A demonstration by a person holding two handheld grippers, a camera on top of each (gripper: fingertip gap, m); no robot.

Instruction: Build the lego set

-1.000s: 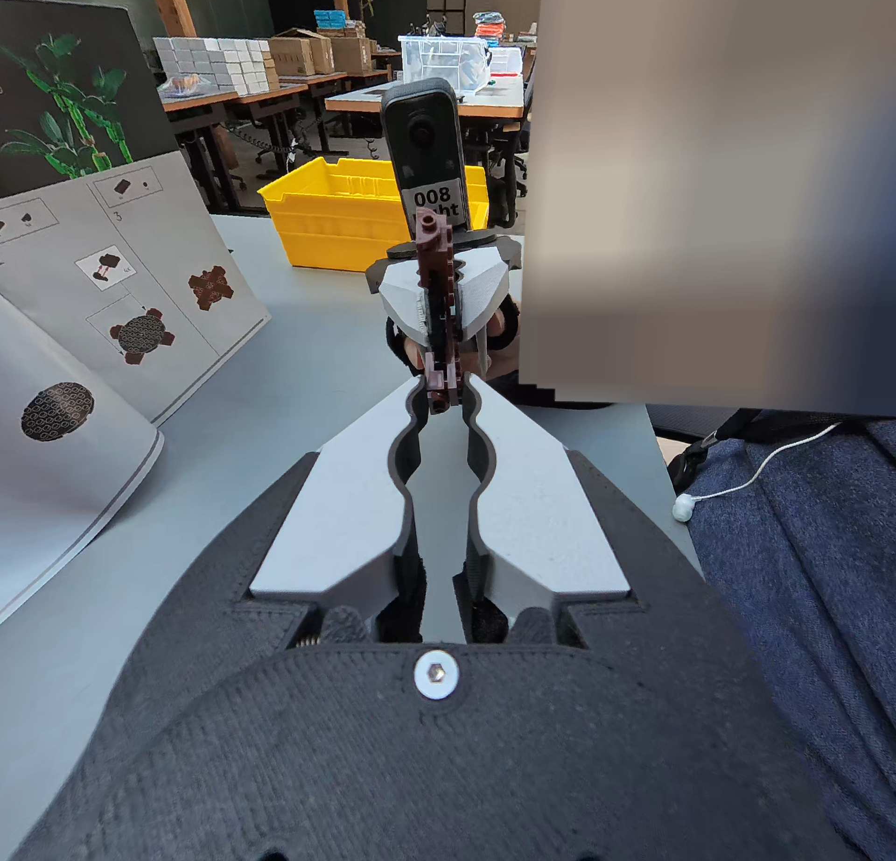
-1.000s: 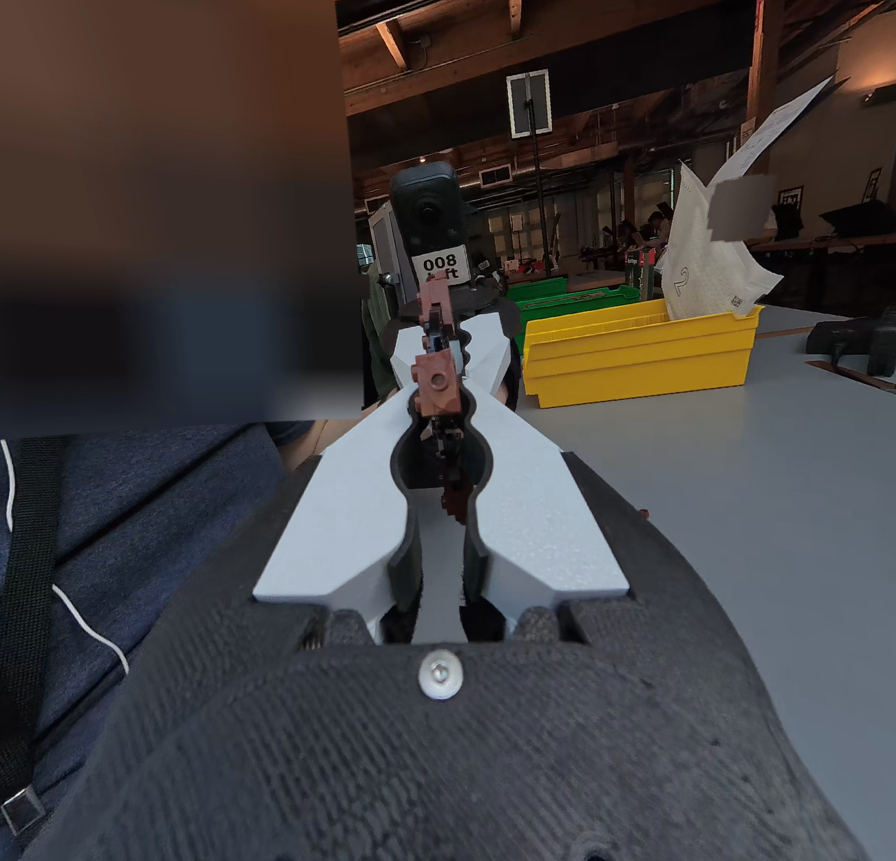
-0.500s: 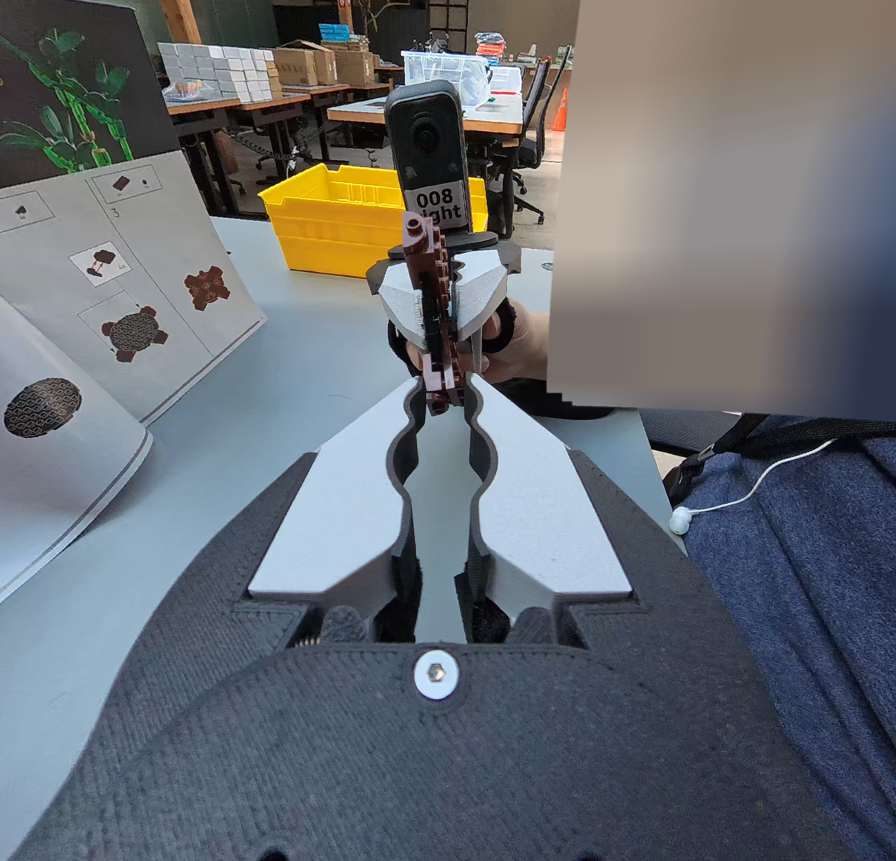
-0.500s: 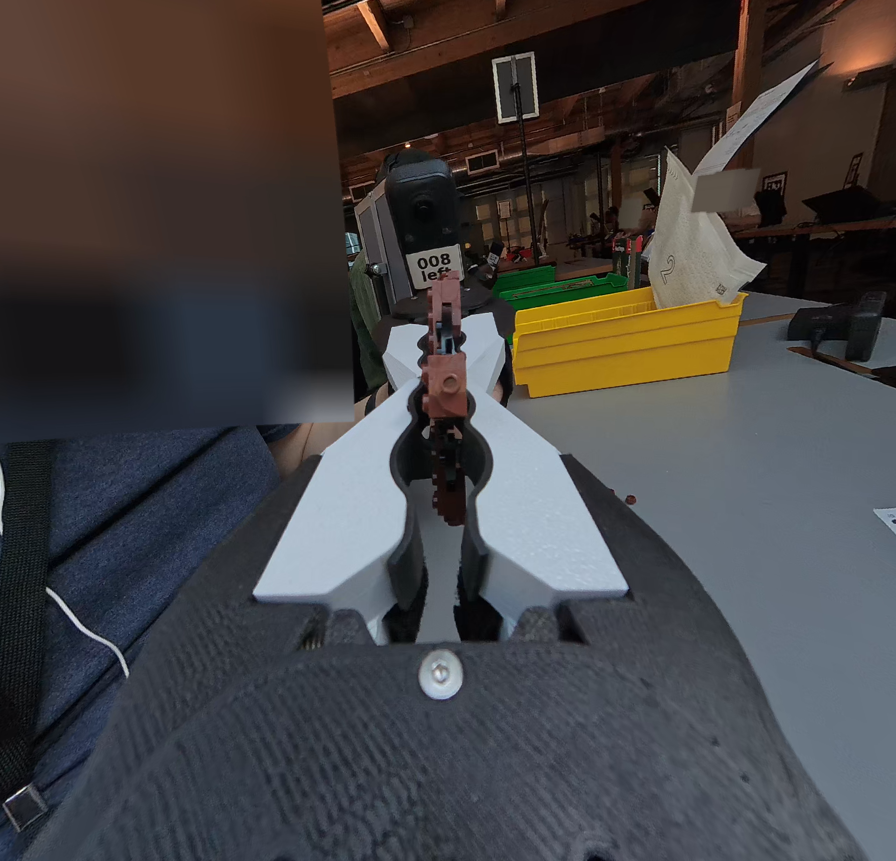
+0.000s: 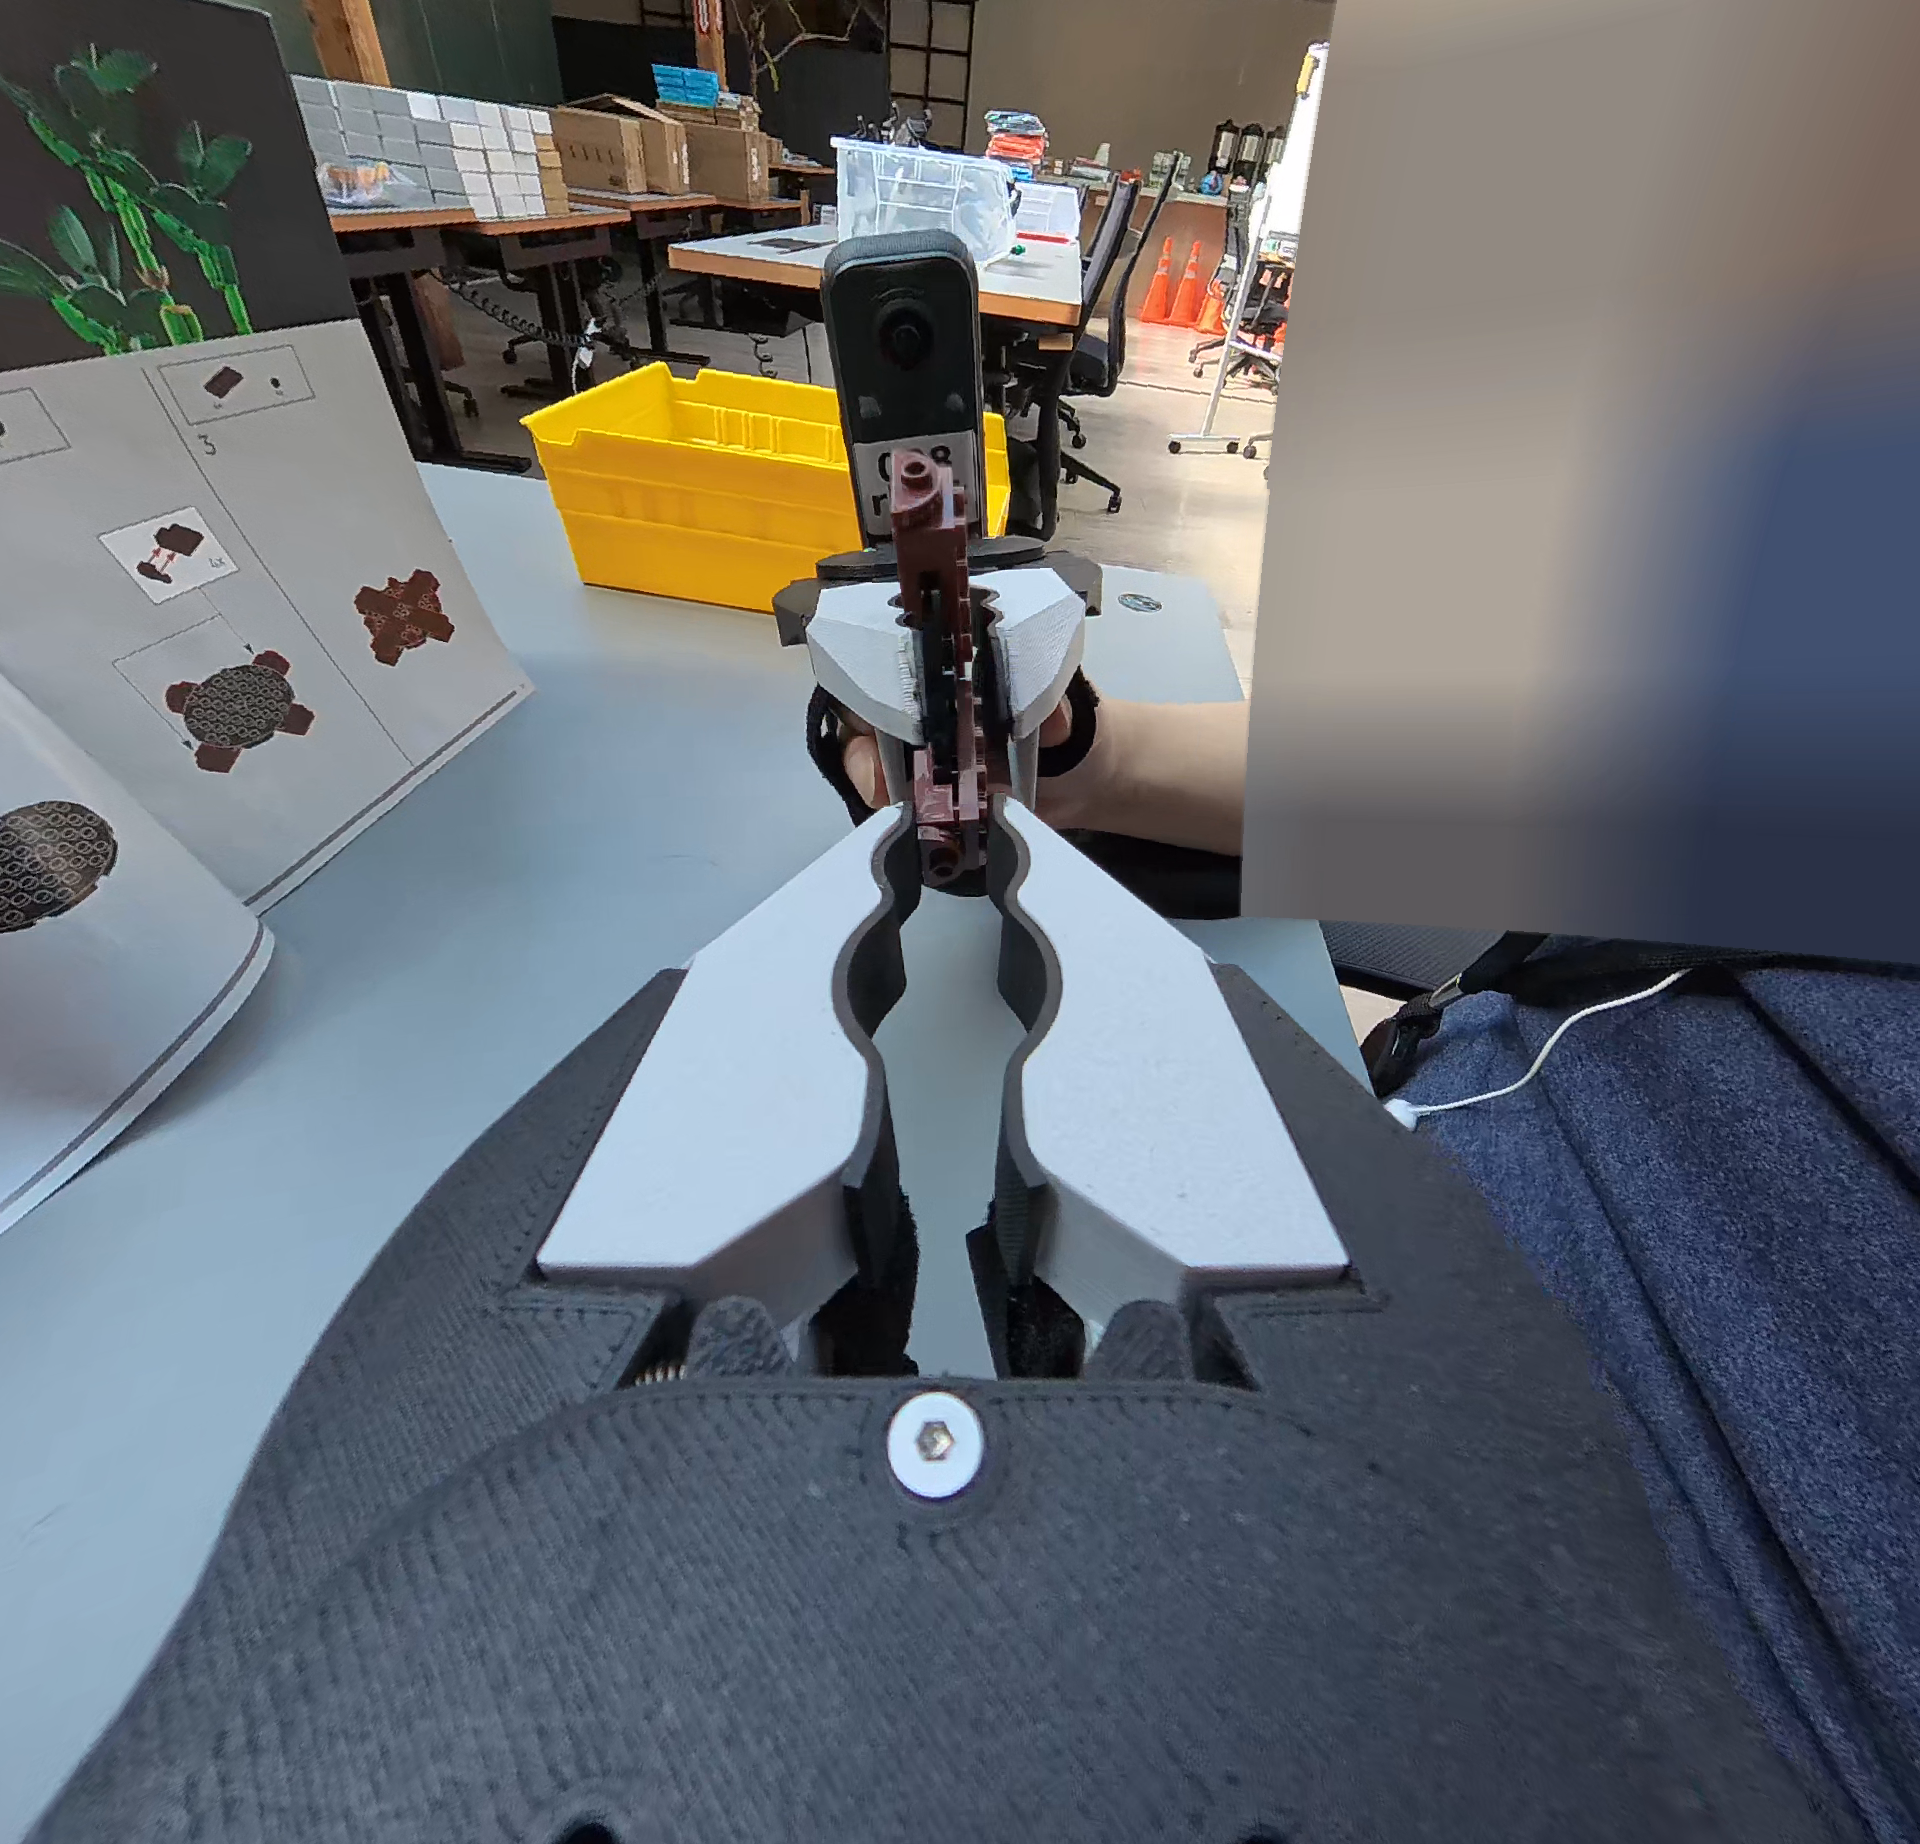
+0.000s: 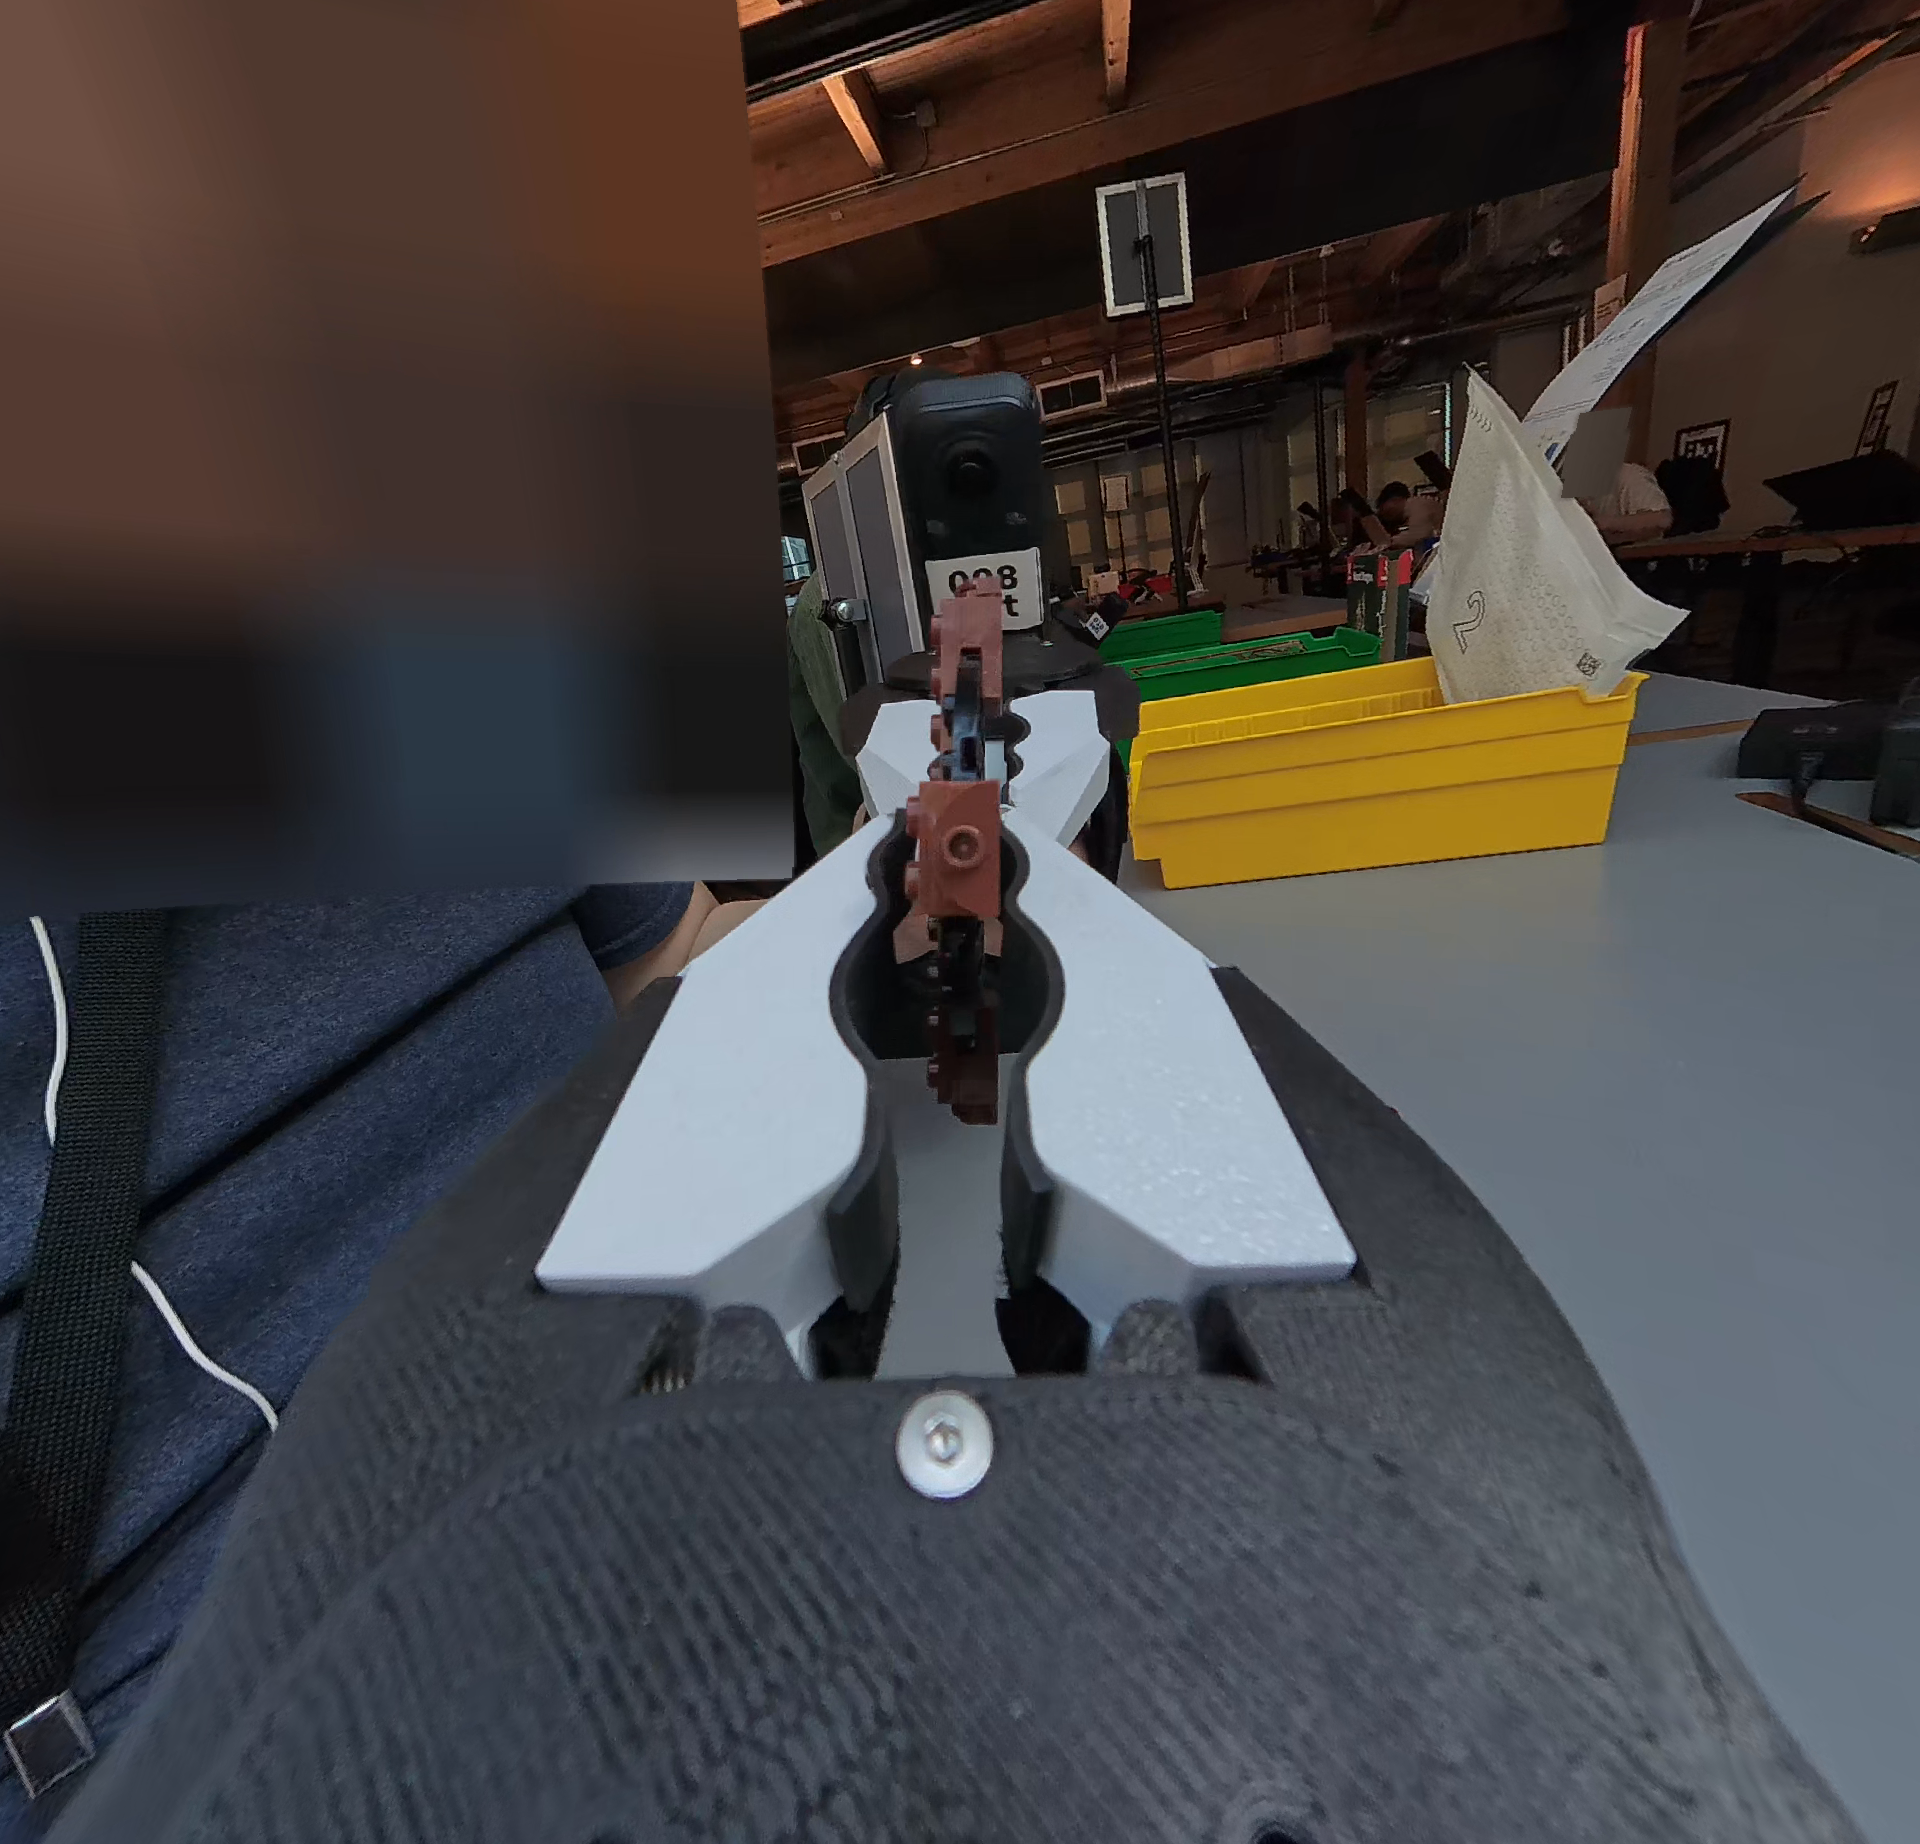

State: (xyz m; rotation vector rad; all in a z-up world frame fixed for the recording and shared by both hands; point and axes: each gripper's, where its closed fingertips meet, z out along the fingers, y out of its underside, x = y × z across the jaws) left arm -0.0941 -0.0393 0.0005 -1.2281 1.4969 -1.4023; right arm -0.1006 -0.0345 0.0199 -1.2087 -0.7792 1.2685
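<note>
A flat brown and black lego assembly [image 5: 940, 651] is held upright and edge-on in the air between my two grippers, which face each other. My left gripper [image 5: 951, 838] is shut on the brown piece at its near lower edge. In the left wrist view my right gripper [image 5: 945, 682] clamps the assembly's middle from the far side. In the right wrist view my right gripper [image 6: 958, 849] is shut on the assembly [image 6: 961, 1015], with a brown brick at its tips. My left gripper [image 6: 977, 755] holds the far side there.
An open instruction booklet [image 5: 260, 589] stands at the left on the grey table [image 5: 582, 859]. A yellow bin [image 5: 717, 485] sits behind it. In the right wrist view, a yellow bin [image 6: 1382, 776] holds a white paper bag [image 6: 1517, 589]. A person's blue clothing [image 5: 1662, 1275] is close. My two grippers' fingertips are within a few centimetres of each other.
Both grippers stay shut on the assembly. The pair swayed slightly, and the assembly's top tipped a little left and came back.
</note>
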